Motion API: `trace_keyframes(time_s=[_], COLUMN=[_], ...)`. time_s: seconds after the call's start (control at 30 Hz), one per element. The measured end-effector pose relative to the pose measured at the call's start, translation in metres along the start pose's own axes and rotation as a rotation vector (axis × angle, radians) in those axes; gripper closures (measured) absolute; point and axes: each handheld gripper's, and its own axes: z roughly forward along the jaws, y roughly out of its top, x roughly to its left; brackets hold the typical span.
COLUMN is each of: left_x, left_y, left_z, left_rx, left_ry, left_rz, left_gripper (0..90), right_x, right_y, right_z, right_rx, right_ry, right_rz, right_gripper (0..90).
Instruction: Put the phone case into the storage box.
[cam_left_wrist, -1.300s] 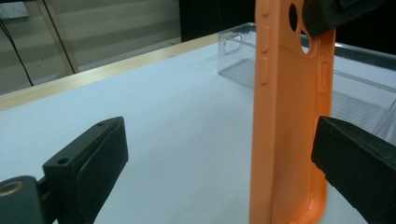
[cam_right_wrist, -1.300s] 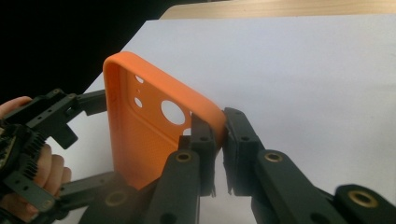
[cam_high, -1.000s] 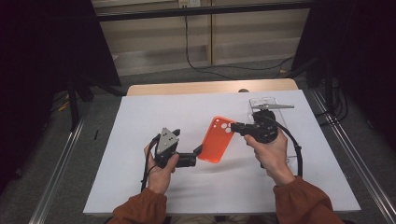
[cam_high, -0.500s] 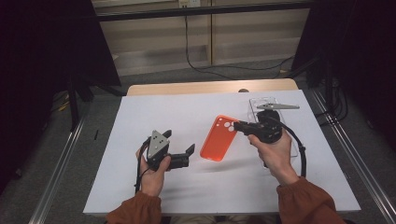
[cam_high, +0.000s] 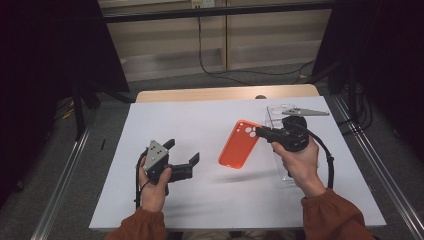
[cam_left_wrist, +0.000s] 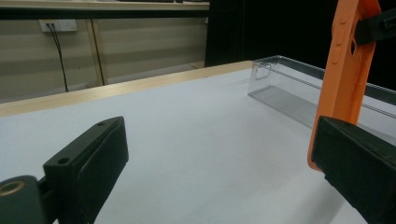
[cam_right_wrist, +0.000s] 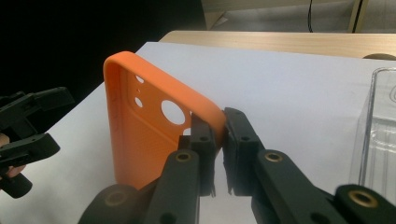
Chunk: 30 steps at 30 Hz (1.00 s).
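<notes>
An orange phone case (cam_high: 240, 145) hangs above the white table top (cam_high: 200, 120), right of centre. My right gripper (cam_high: 259, 132) is shut on the case's top edge by the camera holes, seen close up with the case (cam_right_wrist: 144, 135) pinched between the jaws of that gripper (cam_right_wrist: 219, 135). My left gripper (cam_high: 182, 151) is open and holds nothing, a short way to the left of the case. In the left gripper view its jaws (cam_left_wrist: 219, 168) stand wide apart, with the orange case (cam_left_wrist: 345, 70) beyond the right jaw.
A clear phone case (cam_high: 276, 116) lies flat on the table under and behind my right hand, also seen as a transparent shell (cam_left_wrist: 289, 88). A wooden strip (cam_high: 225, 93) borders the far edge. Dark floor and metal rails flank the table.
My left gripper has drawn back to the left, away from the lower end of the orange case, still open. The right gripper and the case have hardly moved.
</notes>
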Motion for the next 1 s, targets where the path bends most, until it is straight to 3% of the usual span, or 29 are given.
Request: trace_keyframes(time_s=[0.13,0.47,0.53,0.77,0.87,1.0], left_x=[0.004,0.014,0.015,0.022,0.025,0.028], left_y=[-0.002,-0.011,-0.012,-0.019,-0.023,-0.028], left_z=[-0.008,-0.026,-0.029,-0.042,-0.047,-0.054], left_rx=[-0.017,-0.022,-0.019,-0.029,-0.012,-0.015], left_ry=[0.044,0.054,0.044,0.089,0.077,0.101], left_rz=[0.012,0.047,0.047,0.04,0.037,0.023], left_gripper=[3.8,3.9,3.9,3.8,3.8,3.8], right_x=[-0.001,-0.005,-0.007,-0.01,-0.012,-0.015], right_y=[0.002,0.005,0.006,0.011,0.014,0.017], right_z=[-0.002,-0.008,-0.009,-0.015,-0.018,-0.022], right_rx=[-0.01,-0.037,-0.037,-0.051,-0.058,-0.07], right_ry=[-0.003,-0.016,-0.022,-0.043,-0.056,-0.07], right_rz=[-0.005,-0.026,-0.03,-0.045,-0.061,-0.062], right_gripper=[82.7,82.7,82.6,82.7,82.6,82.7])
